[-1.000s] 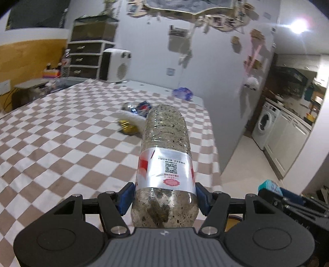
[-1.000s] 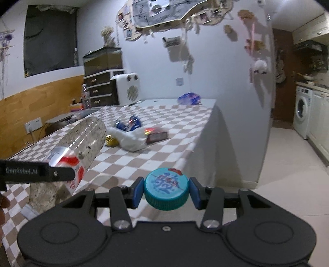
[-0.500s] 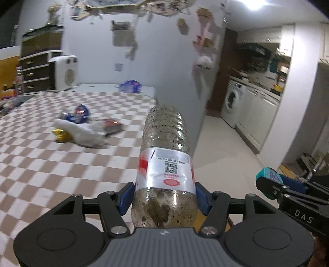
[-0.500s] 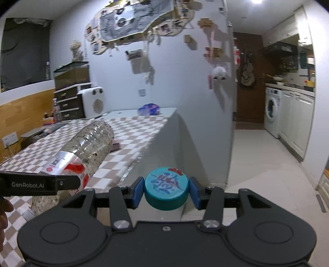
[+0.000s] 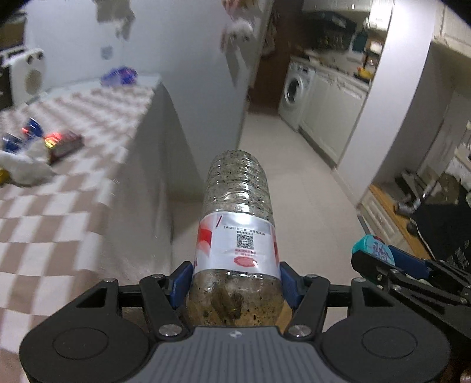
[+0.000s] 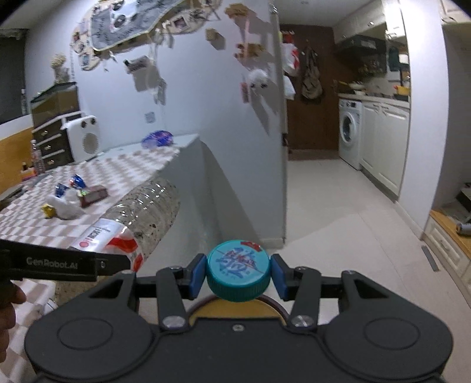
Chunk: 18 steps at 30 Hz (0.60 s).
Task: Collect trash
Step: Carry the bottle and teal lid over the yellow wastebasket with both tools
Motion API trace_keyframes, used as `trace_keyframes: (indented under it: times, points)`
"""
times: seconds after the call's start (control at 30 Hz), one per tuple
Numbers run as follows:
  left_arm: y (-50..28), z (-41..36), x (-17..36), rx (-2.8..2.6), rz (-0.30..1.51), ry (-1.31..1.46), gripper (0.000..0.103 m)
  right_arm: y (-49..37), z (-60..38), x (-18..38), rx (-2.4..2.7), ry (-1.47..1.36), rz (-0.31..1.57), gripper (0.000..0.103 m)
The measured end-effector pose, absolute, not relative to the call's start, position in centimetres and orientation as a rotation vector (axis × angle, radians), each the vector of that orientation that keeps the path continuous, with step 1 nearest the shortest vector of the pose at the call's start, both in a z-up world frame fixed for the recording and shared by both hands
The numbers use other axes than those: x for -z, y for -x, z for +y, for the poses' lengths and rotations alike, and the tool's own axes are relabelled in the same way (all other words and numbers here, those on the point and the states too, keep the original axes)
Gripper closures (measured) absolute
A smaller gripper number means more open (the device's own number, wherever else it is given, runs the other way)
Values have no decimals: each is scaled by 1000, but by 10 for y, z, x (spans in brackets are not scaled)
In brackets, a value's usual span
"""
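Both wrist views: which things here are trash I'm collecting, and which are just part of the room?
Trash for the job:
- bottle, held in the left gripper
- cap, held in the right gripper
- wrappers on the table

Just lying about:
- washing machine
- heater
- drawers
- wall decorations

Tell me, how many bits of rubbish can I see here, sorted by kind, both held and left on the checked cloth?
Plastic bottles: 1, the bottle, held in the left gripper
Bottle caps: 1, the teal cap, held in the right gripper
Blue wrappers near the pile: 2
White crumpled bag: 1
Dark red packet: 1
Gold wrapper: 1
Blue bag at the far end: 1
Total: 8
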<state>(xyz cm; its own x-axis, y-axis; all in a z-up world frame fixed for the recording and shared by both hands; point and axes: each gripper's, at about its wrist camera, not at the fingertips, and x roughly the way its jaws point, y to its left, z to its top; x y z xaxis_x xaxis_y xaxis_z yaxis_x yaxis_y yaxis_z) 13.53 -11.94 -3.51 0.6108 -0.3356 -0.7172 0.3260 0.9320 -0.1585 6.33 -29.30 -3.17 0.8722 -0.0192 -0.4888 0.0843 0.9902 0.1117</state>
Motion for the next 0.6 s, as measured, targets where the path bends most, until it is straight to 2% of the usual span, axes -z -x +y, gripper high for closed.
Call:
trace_keyframes:
  times: [0.33, 0.6]
  points:
    - [-199, -158, 107, 426, 1107, -13, 40, -93, -318, 86, 91, -190, 650, 55]
    - [-235, -183, 159, 428, 1220, -82, 40, -115, -334, 136, 104, -242, 764, 55]
